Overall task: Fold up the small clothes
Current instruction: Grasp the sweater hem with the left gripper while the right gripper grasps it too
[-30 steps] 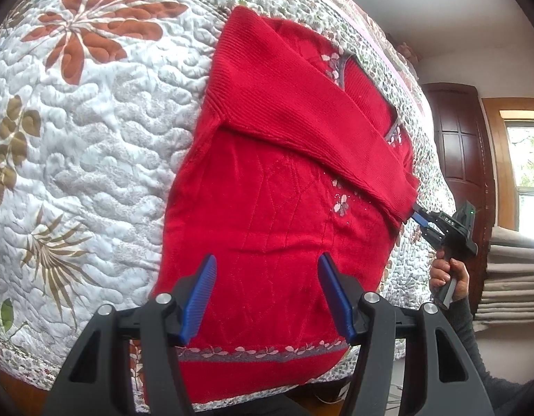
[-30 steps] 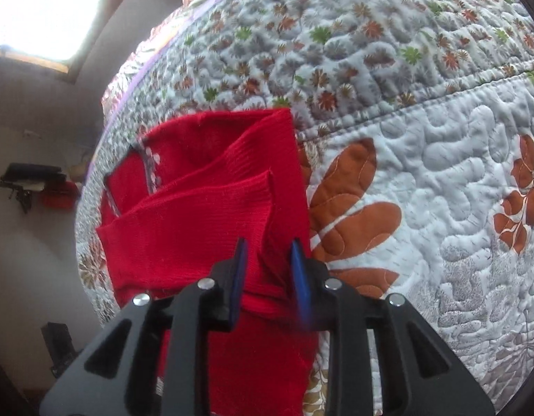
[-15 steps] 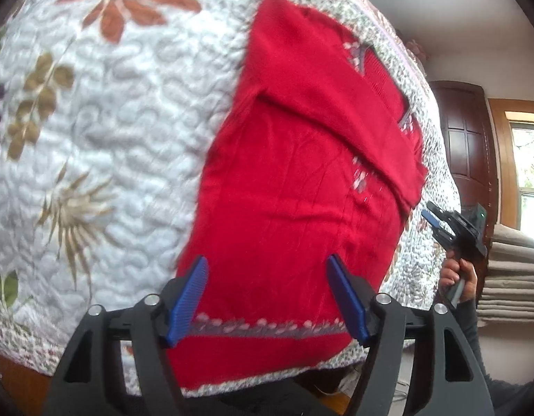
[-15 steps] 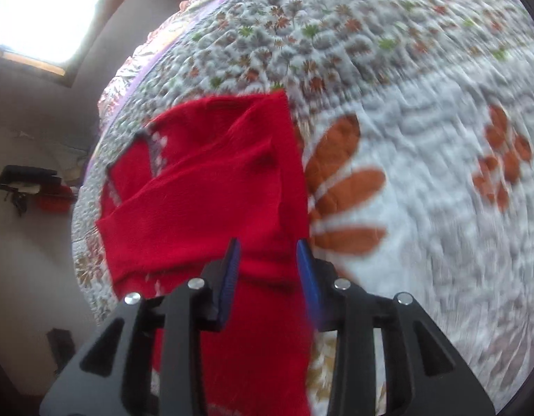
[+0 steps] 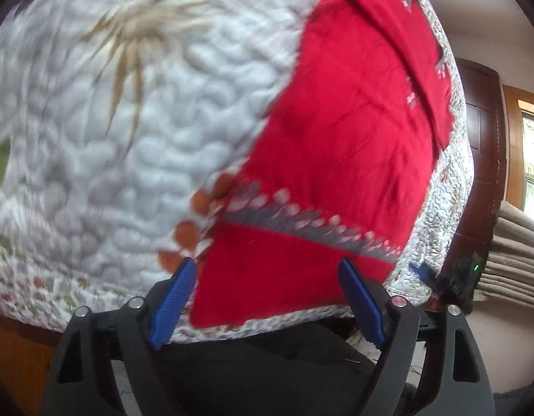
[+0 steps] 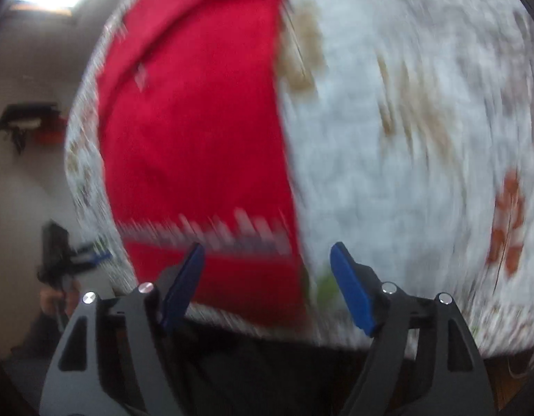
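While the red sweater lies flat on the quilted bed, sleeves folded across (both views blurred), the left tool and right tool gape empty at its hem; next, pinching both hem corners seems due.

One red knitted sweater with a single grey-and-pink patterned band above its hem lies on one white quilted bedspread printed with leaves and flowers. Two black handheld grippers are in play, the left gripper and the right gripper, each with two blue-padded fingers set apart. One dark wooden door stands behind.
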